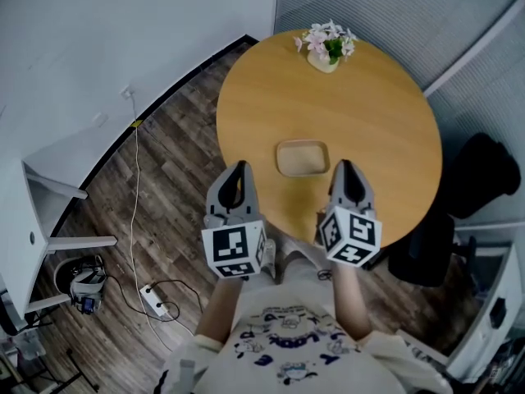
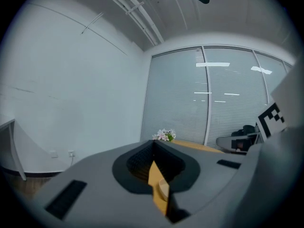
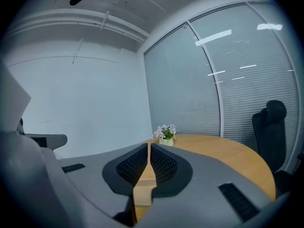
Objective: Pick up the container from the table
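Two grippers hover nearest, left gripper (image 1: pixel 239 171) and right gripper (image 1: pixel 345 169), each with jaws pressed together and empty. At twelve o'clock, just ahead, the shallow beige container (image 1: pixel 303 158) sits on the round counter (image 1: pixel 385 121). Risk: going in unopened, they'd shove that low rim toward the flower pot (image 1: pixel 326 48).

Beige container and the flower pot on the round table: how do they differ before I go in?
The shallow beige rounded-rectangular container lies near the person's edge; the small cream pot of pink-white flowers stands at the far edge. The container is low, wide and looks empty; the pot is narrower and filled. Both sit on the round wooden table.
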`<action>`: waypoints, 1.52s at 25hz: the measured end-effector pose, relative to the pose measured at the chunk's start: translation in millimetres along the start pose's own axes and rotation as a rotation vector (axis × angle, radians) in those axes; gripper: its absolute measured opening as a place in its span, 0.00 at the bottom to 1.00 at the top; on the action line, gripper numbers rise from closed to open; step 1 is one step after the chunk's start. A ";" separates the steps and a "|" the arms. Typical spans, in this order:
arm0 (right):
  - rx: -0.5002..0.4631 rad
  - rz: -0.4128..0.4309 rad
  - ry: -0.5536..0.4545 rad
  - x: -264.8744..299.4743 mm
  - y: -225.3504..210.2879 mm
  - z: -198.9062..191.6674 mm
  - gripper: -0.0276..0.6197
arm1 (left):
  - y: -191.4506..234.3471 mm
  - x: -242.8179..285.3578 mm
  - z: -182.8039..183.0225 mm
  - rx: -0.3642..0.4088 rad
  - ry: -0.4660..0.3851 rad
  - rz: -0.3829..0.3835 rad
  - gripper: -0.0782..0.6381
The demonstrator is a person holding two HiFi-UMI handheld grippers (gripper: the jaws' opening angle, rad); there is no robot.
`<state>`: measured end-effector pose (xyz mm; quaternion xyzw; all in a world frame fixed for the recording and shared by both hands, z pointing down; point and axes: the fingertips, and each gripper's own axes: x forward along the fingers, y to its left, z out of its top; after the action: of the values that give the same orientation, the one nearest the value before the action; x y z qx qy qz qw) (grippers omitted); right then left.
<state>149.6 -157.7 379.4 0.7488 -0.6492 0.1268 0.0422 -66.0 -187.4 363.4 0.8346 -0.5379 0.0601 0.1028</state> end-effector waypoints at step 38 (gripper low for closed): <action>-0.063 0.045 0.358 101.1 -53.5 -114.3 0.07 | -10.8 97.1 -115.7 -0.096 0.303 0.081 0.11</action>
<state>199.3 -220.6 519.8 0.6979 -0.6514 0.2389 0.1776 -14.7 -241.7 495.2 0.7876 -0.5519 0.1635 0.2198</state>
